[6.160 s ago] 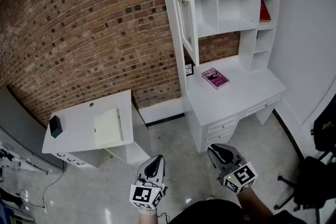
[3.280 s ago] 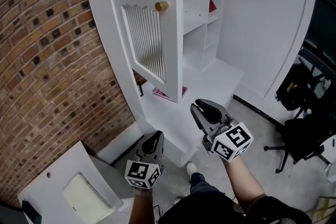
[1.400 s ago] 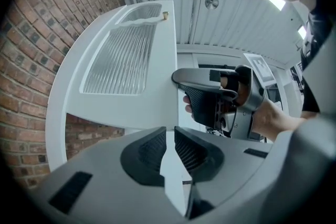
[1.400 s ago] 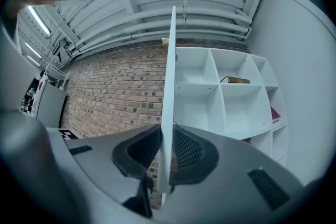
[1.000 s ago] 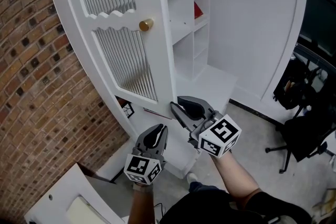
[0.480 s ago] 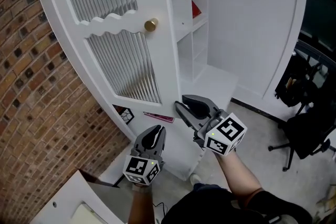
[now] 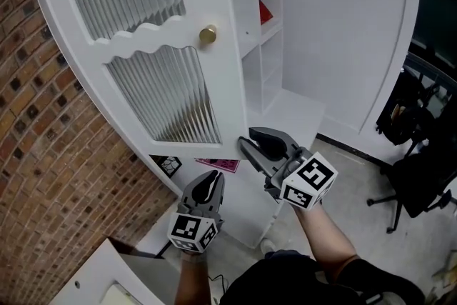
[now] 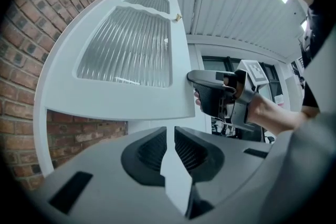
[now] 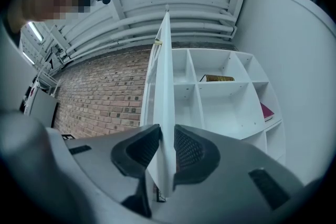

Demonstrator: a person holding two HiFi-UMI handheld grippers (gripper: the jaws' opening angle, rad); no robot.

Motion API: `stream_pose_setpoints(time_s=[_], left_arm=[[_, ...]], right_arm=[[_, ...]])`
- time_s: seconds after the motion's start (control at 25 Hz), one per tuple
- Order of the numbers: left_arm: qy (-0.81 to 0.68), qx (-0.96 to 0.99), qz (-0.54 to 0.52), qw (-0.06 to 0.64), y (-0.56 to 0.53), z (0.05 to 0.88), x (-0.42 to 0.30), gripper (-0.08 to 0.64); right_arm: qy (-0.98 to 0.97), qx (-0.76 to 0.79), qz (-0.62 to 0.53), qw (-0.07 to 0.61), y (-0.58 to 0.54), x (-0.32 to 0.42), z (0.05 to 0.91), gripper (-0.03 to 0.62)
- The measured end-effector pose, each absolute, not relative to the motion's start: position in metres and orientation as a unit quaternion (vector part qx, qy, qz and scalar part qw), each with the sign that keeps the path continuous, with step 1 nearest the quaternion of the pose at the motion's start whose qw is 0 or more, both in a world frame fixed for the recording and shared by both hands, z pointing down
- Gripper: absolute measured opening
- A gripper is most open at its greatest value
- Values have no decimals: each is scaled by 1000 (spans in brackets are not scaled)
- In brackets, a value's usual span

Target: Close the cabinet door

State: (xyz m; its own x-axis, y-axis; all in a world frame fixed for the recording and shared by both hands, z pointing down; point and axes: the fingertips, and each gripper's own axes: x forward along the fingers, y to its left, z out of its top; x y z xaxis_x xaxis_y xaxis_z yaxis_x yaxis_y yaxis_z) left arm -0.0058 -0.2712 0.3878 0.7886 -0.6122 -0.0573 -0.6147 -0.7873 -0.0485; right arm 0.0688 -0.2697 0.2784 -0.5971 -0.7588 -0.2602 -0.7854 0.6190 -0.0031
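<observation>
The white cabinet door (image 7: pixel 164 82) stands open, with ribbed glass panels and a brass knob (image 7: pixel 208 34). My right gripper (image 7: pixel 251 146) is at its lower free corner. In the right gripper view the door's thin edge (image 9: pixel 166 71) runs between the jaws of the right gripper (image 9: pixel 167 139), and the pads close on it. The left gripper view shows the door (image 8: pixel 126 55) from below, with the right gripper (image 8: pixel 202 93) at its corner. My left gripper (image 7: pixel 209 183) hangs lower, below the door, shut on nothing (image 8: pixel 170 134).
Open white shelves hold a red book (image 7: pixel 263 12) and a brown book (image 9: pixel 218 78). A magenta book (image 7: pixel 218 164) lies on the white desk top (image 7: pixel 293 114). There is a brick wall (image 7: pixel 43 175) at left, a white wall panel (image 7: pixel 343 32) at right and a black chair (image 7: pixel 421 175) at far right.
The door fills more of the head view and the knob sits slightly further right. My right gripper stays at the door's lower corner. The left gripper has hardly moved.
</observation>
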Motion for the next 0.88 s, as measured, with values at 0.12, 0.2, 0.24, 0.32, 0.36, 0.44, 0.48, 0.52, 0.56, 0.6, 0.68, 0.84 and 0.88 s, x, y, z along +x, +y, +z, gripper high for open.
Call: stream_pose_setpoints(time_s=[0.12,0.2,0.24,0.32,0.36,0.44,0.48,0.52,0.56,0.6,0.68,0.84,0.88], left_arm=[[328,-944,17,30,-280,388,-2,41],[331,-943,16,30,-285,389,0,41],[333,-942,15,30,-288,389,1,41],[338,-941,13,31,-295,389,4,41],[340,-940,12,31,-299,389,5,41],[346,-938,11,32,-305,388,7,41],[349,-936,10,31,-308,387,7,41],[352,-935,10,31,-311,386,7,41],[355,-934,10,31,-314,387,8,41],[357,-934,9,32,-317,387,8,41],[362,-932,8,33,-325,387,9,41],[372,-928,8,35,-339,386,7,41],[375,-926,9,34,-343,386,5,41]], right_arm=[[894,-427,53,122,-280,73,278,94],[896,-424,53,125,-287,76,278,94],[896,-422,52,126,-291,78,278,94],[898,-418,52,128,-298,81,278,94],[899,-415,51,130,-302,83,278,94],[900,-411,49,133,-310,87,278,95],[901,-410,47,134,-314,88,277,95],[902,-408,46,136,-317,89,277,97],[902,-407,45,137,-321,90,277,98],[903,-405,44,138,-325,91,277,99],[904,-402,43,140,-334,93,277,101],[905,-398,40,146,-352,95,276,106],[905,-397,39,148,-357,95,276,106]])
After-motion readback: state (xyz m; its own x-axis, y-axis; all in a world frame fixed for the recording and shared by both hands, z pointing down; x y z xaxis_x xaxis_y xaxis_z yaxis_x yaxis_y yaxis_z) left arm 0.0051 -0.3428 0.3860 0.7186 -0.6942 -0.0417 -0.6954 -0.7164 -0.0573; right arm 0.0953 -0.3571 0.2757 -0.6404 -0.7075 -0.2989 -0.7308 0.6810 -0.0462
